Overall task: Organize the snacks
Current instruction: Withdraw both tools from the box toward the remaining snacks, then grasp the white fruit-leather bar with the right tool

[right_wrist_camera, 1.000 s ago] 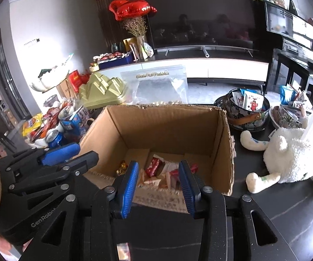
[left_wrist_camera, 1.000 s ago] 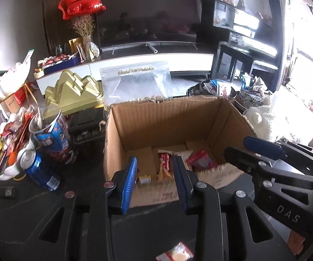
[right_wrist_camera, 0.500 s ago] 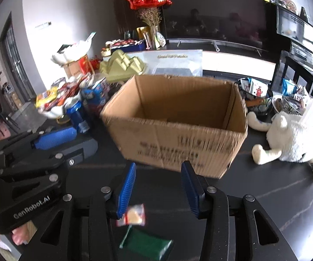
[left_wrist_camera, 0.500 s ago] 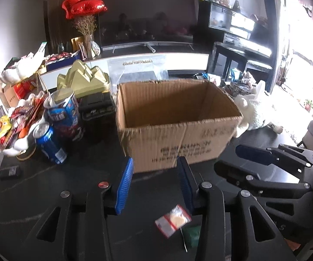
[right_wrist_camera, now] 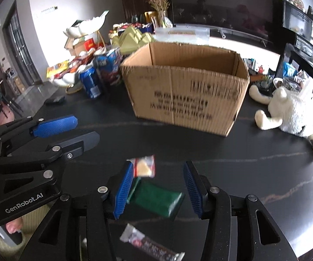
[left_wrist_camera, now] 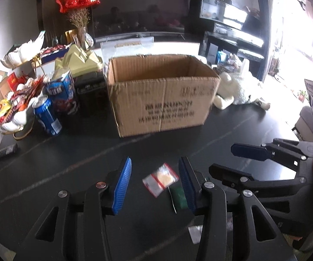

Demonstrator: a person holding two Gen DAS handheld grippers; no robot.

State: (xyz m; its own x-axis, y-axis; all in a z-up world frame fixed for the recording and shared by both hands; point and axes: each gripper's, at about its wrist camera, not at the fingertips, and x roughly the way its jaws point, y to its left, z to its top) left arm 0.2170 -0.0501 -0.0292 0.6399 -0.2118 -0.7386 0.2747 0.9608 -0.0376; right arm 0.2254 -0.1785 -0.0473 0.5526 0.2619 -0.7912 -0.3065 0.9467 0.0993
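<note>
An open cardboard box (left_wrist_camera: 163, 102) (right_wrist_camera: 184, 95) stands on the dark table (left_wrist_camera: 69, 156). Nearer me lie a clear red-striped snack packet (left_wrist_camera: 160, 179) (right_wrist_camera: 144, 166) and a green packet (left_wrist_camera: 178, 196) (right_wrist_camera: 156, 198). My left gripper (left_wrist_camera: 155, 167) hovers over the clear packet, its jaws opening, its pads touching nothing. My right gripper (right_wrist_camera: 158, 167) hangs over the green packet, its jaws also opening, with the clear packet by its left pad. Each gripper shows in the other's view: the right (left_wrist_camera: 224, 159), the left (right_wrist_camera: 84, 128). A dark wrapped bar (right_wrist_camera: 152, 245) lies closest.
Left of the box stand a blue can (left_wrist_camera: 47, 117) (right_wrist_camera: 90, 82), a blue snack carton (left_wrist_camera: 63, 91) and a heap of snacks (left_wrist_camera: 10, 108). A white plush toy (left_wrist_camera: 232, 87) (right_wrist_camera: 291, 108) lies on the right. A black remote (left_wrist_camera: 6, 151) sits at the table's left edge.
Both grippers have drawn back from above the box to the near part of the table and sunk a little. Their jaws stand wider. The loose packets have come between the fingers.
</note>
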